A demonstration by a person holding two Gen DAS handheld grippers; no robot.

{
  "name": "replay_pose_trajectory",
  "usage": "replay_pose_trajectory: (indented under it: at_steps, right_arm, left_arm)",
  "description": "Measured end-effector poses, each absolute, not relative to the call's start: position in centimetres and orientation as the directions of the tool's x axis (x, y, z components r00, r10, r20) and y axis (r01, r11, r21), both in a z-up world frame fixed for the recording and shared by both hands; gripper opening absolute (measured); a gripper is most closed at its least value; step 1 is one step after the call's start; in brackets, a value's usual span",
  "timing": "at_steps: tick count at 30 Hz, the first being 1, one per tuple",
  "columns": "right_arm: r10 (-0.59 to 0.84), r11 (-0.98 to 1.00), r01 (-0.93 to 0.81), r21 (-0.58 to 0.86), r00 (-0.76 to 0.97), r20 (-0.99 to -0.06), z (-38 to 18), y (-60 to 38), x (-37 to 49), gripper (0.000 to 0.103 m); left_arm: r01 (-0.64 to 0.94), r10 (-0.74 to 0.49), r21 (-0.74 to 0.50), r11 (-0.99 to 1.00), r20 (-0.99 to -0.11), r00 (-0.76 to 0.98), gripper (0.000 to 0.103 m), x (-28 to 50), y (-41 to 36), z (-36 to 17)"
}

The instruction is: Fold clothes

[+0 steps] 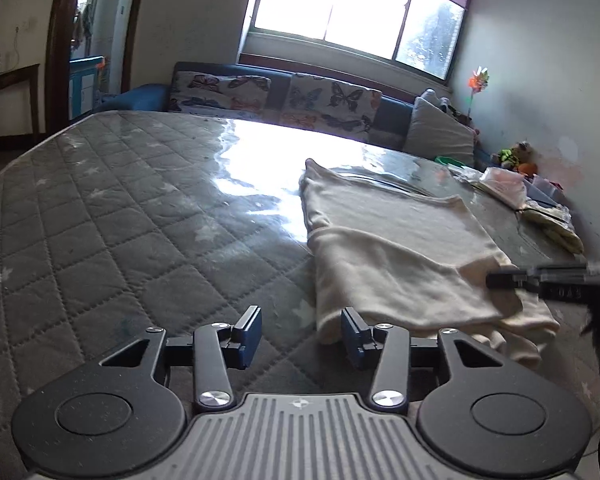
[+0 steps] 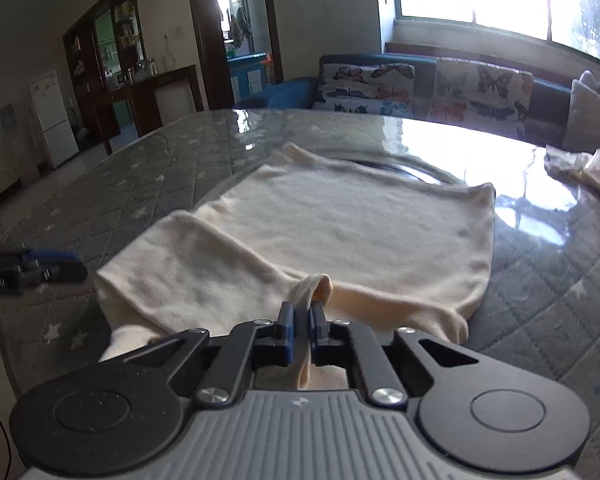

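- The cream knit top (image 2: pixel 340 232) lies mostly flat on the quilted grey table cover (image 1: pixel 120 220), with one sleeve already folded across its near-left corner.
- The right gripper (image 2: pixel 300 316) is pinched tight on a bunched bit of the top's near hem, lifted just off the body.
- The left gripper (image 1: pixel 300 320) is spread with nothing in it, hovering just off the top's near-left corner, over the star-print cover.
- My guess for this fold: grab that left corner too before lifting. Pulling on one pinch alone would likely drag the knit skewed. Then carry both corners toward the far neckline together.
- The cover has a clear glossy sheet on it, with big glare beyond the top, so the fabric probably slides easily.
- Beyond the top there's a blue sofa (image 2: pixel 380 60) with butterfly cushions (image 2: pixel 366 84) under a bright window (image 1: pixel 356 4). Clutter sits to the top's right.
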State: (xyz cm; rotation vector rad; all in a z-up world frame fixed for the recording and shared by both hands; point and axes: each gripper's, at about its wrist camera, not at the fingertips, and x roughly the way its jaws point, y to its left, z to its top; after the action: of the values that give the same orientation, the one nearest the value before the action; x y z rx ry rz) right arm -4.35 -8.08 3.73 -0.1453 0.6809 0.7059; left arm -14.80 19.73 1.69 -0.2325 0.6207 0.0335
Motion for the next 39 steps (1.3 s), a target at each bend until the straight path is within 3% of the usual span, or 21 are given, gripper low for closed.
replay_pose_trajectory:
  at_steps: [15, 26, 29, 31, 36, 39]
  right_arm:
    - [0.599, 0.690, -0.703, -0.172, 0.688, -0.409, 14.1, -4.5, -4.8, 0.006]
    - [0.601, 0.677, -0.692, -0.251, 0.716, -0.356, 16.3, -3.5, -5.4, 0.006]
    - [0.592, 0.685, -0.684, -0.251, 0.723, -0.355, 16.3, -3.9, -5.4, 0.006]
    - [0.585, 0.691, -0.678, -0.250, 0.728, -0.357, 16.2, -4.2, -5.3, 0.006]
    - [0.555, 0.714, -0.662, -0.227, 0.733, -0.393, 15.0, -5.7, -4.9, 0.006]
    - [0.530, 0.727, -0.667, -0.166, 0.698, -0.483, 12.3, -6.5, -4.1, 0.006]
  left_arm:
    - [-0.051, -0.100, -0.255, 0.966, -0.547, 0.831, 0.052, -13.4, 17.6, 2.1]
    - [-0.046, -0.062, -0.183, 0.982, -0.543, 0.838, 0.058, -11.7, 15.7, 2.8]
    - [-0.071, -0.012, -0.129, 0.989, -0.553, 0.833, 0.051, -10.9, 15.7, 2.5]
    - [-0.086, 0.012, -0.102, 0.991, -0.569, 0.822, 0.029, -10.7, 16.0, 2.1]
    - [-0.135, 0.074, -0.064, 0.989, -0.576, 0.814, 0.021, -11.4, 17.0, 1.3]
    - [-0.156, 0.095, -0.055, 0.986, -0.586, 0.805, 0.018, -11.7, 17.5, 0.9]
